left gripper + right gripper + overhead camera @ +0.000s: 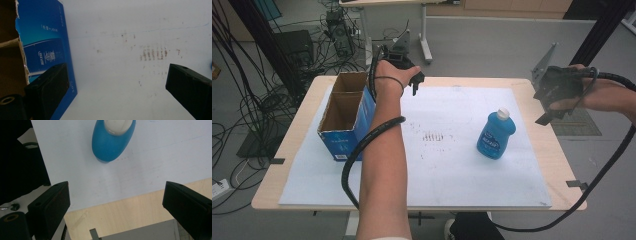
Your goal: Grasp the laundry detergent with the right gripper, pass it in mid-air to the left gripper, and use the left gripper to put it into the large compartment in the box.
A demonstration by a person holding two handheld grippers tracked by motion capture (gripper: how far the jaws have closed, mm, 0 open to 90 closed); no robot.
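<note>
Bottle (496, 135) stands upright on the white sheet (452, 165), right of centre on the worktop (292, 150), blue with a white cap, nothing touching it. Well off to its left sits the open box (346, 117), two empty compartments facing up. And here's the right tool (551, 116), hanging above the worktop's right edge, off to the bottle's right, jaws spread wide and empty; in the right gripper view the bottle (113, 138) lies ahead of the jaws, not between them. Looks like the approach stage of a pick, with the box the likely place to put it. The left tool (416, 86) is up over the far side of the sheet, just beside the box, jaws wide apart too, gripping nothing; the left gripper view has the box's blue wall (47, 50) next to one jaw. Next move, by my read: bring the right tool down and across so the jaws straddle the bottle's body, squarely, then close; a tall bottle could tip if nudged.
</note>
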